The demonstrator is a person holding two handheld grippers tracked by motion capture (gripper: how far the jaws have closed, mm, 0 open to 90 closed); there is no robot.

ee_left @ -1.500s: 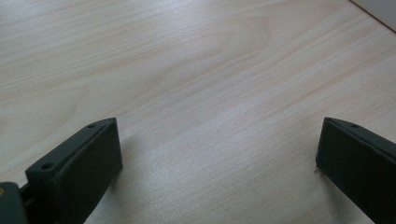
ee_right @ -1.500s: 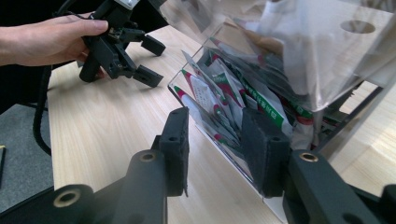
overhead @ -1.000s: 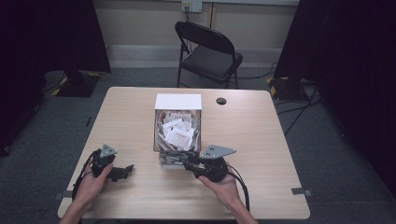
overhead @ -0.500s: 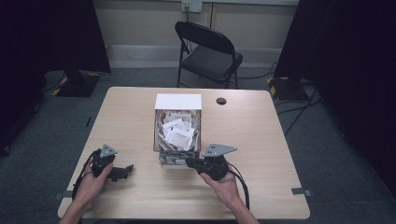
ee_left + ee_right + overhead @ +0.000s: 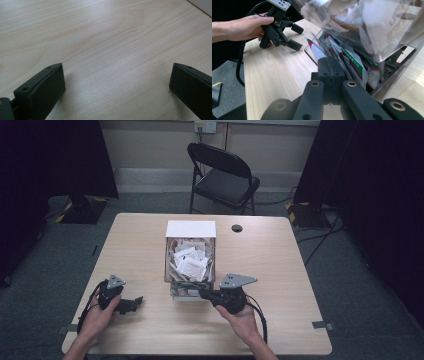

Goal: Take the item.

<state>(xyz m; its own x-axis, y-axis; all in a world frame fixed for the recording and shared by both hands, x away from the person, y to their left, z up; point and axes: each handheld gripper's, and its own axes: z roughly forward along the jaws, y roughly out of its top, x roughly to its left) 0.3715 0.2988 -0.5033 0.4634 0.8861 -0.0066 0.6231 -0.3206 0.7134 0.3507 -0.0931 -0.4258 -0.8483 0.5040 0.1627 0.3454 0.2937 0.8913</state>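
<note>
Now the right hand-held gripper (image 5: 204, 294) lies low and level over the bench (image 5: 280, 270), held from behind by the right hand (image 5: 239, 312), whose forearm comes up from the near edge. Its 2 jaws have just been closing and now meet at the open bottom slot of the clear dispenser box (image 5: 190, 257). In the right gripper view they pinch the edge of a green-and-white sachet (image 5: 352, 66) sticking out of that slot. More paper sachets fill the box above. Well apart on the near left, the left hand-held gripper (image 5: 134, 303) rests on the bare bench, wrapped by the left hand (image 5: 97, 315). Its jaws stand wide open with nothing between them.
</note>
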